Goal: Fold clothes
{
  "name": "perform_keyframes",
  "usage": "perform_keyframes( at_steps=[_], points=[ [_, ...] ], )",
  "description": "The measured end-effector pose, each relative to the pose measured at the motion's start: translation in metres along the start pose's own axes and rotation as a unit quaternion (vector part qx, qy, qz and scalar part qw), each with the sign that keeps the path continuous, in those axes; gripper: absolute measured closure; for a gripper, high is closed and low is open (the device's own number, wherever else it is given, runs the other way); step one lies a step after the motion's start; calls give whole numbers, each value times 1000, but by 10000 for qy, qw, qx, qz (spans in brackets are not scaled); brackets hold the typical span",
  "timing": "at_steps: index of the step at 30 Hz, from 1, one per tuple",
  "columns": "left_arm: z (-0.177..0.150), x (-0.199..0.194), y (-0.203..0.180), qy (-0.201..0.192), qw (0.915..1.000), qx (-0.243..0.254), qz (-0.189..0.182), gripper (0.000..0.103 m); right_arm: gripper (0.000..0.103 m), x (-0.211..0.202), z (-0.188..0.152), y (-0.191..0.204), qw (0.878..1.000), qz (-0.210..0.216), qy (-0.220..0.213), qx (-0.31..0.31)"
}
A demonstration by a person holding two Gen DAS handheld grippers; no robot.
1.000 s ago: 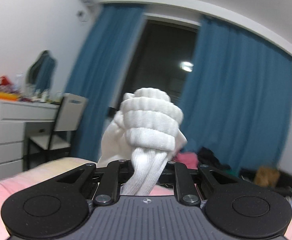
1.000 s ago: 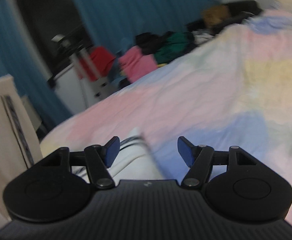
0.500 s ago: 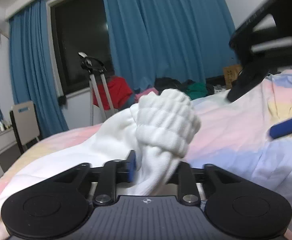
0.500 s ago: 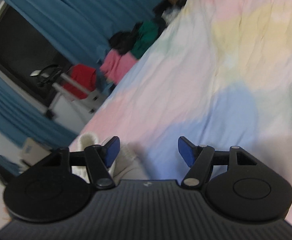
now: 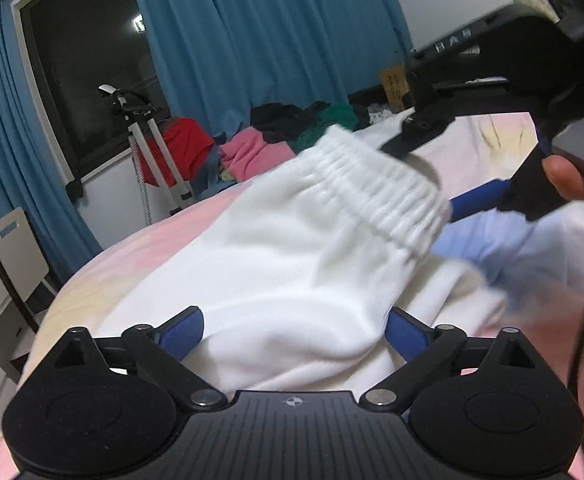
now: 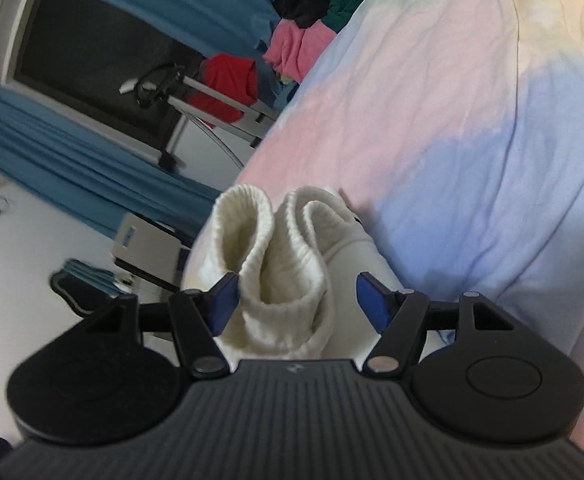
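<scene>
The left claw (image 5: 294, 330) was opening, its blue pads drawing off the white garment (image 5: 292, 264) that lay between them on the bed (image 5: 139, 248), its long axis running ahead and to the right toward the ribbed waistband (image 5: 388, 196). The right claw (image 6: 294, 300) stood open around that waistband, not yet pressing it, so it looked the nearer to that end.

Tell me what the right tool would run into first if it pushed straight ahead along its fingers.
The right tool would most likely meet the white garment's ribbed waistband first: its bunched folds already sit between the open fingers, with the pastel bedsheet beyond. Depth is unclear, so contact may be almost immediate.
</scene>
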State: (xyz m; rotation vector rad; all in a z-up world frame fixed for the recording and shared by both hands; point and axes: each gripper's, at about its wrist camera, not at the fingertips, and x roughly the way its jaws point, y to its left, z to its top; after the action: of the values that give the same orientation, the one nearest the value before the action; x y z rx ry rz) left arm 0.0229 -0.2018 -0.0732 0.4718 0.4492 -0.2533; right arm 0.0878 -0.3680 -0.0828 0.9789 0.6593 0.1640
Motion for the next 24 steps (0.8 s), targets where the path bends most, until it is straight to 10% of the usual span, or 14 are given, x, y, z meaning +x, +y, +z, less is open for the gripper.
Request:
perform_keyframes(
  at_steps=[17,24],
  points=[
    [-54,2,99,692,9842,-1311,966,4,22,25,-54,33,9888,-777,-2,-1276],
    [-64,-18,110,788,9717,-2027,923,3,23,17,-66,57,9863,-114,-337,-1609]
  ],
)
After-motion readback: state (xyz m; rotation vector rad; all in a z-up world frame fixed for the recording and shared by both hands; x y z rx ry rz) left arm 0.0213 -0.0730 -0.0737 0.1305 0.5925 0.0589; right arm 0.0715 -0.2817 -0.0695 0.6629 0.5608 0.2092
